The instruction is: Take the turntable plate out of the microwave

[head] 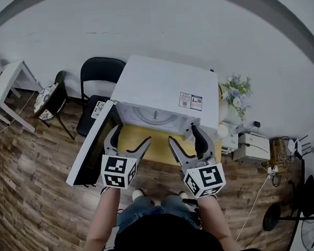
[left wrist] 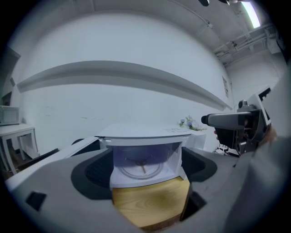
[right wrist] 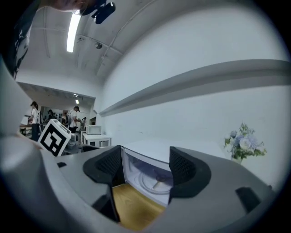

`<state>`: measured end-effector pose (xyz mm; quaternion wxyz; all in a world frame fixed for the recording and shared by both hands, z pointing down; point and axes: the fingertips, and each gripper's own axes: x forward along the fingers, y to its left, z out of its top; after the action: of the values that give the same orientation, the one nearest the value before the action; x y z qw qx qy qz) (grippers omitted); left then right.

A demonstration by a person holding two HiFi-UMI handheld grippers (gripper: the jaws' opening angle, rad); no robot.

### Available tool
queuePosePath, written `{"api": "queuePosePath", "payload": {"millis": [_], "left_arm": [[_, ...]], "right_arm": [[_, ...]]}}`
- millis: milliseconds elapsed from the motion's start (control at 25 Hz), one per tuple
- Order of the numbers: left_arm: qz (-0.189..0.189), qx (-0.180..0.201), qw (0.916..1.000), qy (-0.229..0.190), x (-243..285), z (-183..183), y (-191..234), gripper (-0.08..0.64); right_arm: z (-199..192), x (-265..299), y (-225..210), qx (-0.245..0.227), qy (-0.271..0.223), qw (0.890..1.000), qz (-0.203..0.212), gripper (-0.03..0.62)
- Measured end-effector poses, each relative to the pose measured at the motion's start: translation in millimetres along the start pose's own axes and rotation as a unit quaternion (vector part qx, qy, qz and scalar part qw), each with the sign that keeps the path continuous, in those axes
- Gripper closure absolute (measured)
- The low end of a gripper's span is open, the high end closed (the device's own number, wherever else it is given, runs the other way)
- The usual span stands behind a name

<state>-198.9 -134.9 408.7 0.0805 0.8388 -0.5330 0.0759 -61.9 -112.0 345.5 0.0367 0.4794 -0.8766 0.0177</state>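
A white microwave (head: 165,87) stands on a yellow wooden tabletop (head: 142,144), its door (head: 92,145) swung open to the left. The round glass turntable plate (head: 155,116) lies flat on the cavity floor, and it also shows as the plate (left wrist: 138,169) in the left gripper view and the plate (right wrist: 157,182) in the right gripper view. My left gripper (head: 131,135) and right gripper (head: 183,134) hover side by side over the tabletop just in front of the opening. Both are open with nothing between the jaws, and both point into the cavity, short of the plate.
A black chair (head: 98,81) and a stool with a patterned cushion (head: 49,99) stand left of the microwave, beyond them a white table (head: 6,84). A vase of flowers (head: 235,93) and a white device (head: 251,145) sit to the right. People (right wrist: 34,118) stand far off.
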Motion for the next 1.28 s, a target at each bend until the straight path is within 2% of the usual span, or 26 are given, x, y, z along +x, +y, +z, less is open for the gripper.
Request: {"api": "queuePosePath", "payload": {"millis": [120, 320, 480, 640, 760, 1040, 1280], "left_arm": [[-0.015, -0.022, 0.9995, 0.018, 9.4, -16.7, 6.6, 0.081], [-0.039, -0.077, 0.9952, 0.046, 27.2, -41.0, 9.7, 0.087], [-0.045, -0.102, 0.9912, 0.072, 44.0, -61.0, 13.2, 0.097], [-0.052, -0.142, 0.9835, 0.098, 70.7, -80.0, 13.7, 0.112], [-0.044, -0.176, 0.976, 0.12, 92.0, -96.3, 17.2, 0.121], [-0.011, -0.208, 0.9641, 0.164, 138.7, -130.7, 29.6, 0.153], [-0.009, -0.281, 0.9434, 0.176, 164.1, -148.6, 35.6, 0.175]], "right_arm": [[-18.8, 8.0, 3.9, 0.047, 0.013, 0.999, -0.012, 0.259], [-50.4, 23.7, 5.8, 0.093, 0.043, 0.995, -0.021, 0.26], [-75.0, 35.7, -0.6, 0.135, 0.055, 0.989, -0.028, 0.261], [-101.1, 46.6, -15.9, 0.178, 0.065, 0.981, -0.045, 0.265], [-113.9, 53.9, -22.4, 0.204, 0.069, 0.976, -0.041, 0.273], [-135.1, 65.8, -29.6, 0.209, 0.097, 0.973, -0.025, 0.313], [-144.8, 71.0, -35.0, 0.212, 0.101, 0.972, -0.025, 0.333]]}}
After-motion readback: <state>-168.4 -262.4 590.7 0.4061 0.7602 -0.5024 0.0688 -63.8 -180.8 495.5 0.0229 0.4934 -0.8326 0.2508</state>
